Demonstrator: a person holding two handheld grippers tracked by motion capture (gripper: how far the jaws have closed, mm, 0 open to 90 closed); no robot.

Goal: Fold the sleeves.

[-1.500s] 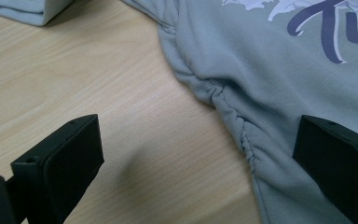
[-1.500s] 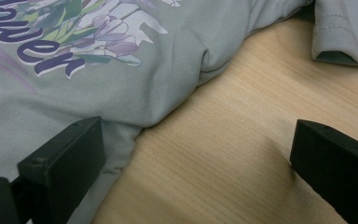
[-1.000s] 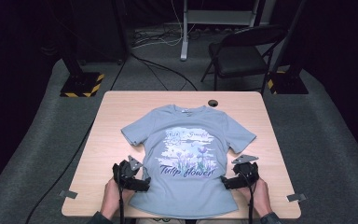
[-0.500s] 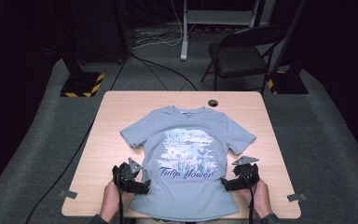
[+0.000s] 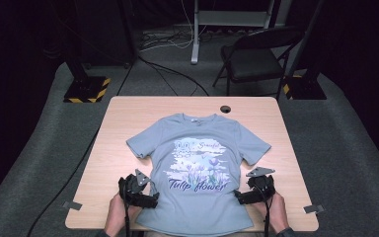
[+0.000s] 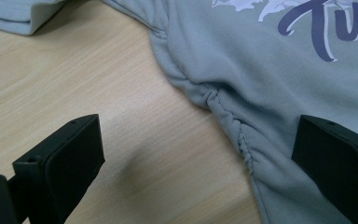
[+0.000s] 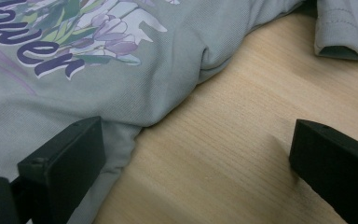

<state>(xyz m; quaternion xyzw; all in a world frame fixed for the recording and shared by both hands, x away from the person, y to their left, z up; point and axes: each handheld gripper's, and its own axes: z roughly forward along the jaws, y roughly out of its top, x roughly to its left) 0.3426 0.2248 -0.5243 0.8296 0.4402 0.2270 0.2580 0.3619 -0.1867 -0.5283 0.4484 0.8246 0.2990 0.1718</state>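
Observation:
A light blue T-shirt with a tulip print and the words "Tulip flower" lies flat on the wooden table, collar toward the far side. My left gripper is open at the shirt's lower left side seam. In the left gripper view the puckered seam runs between the wide-apart jaws, one jaw over bare wood, the other over cloth. My right gripper is open at the lower right side edge; the right gripper view shows the shirt's edge between its jaws. Neither holds anything.
A small dark round hole sits near the table's far edge. Beyond the table stand a folding chair and stand bases with yellow-black tape. Tape strips mark the near corners. The shirt's hem overhangs the near table edge.
Both grippers have stayed almost still at the shirt's lower sides; the shirt lies the same.

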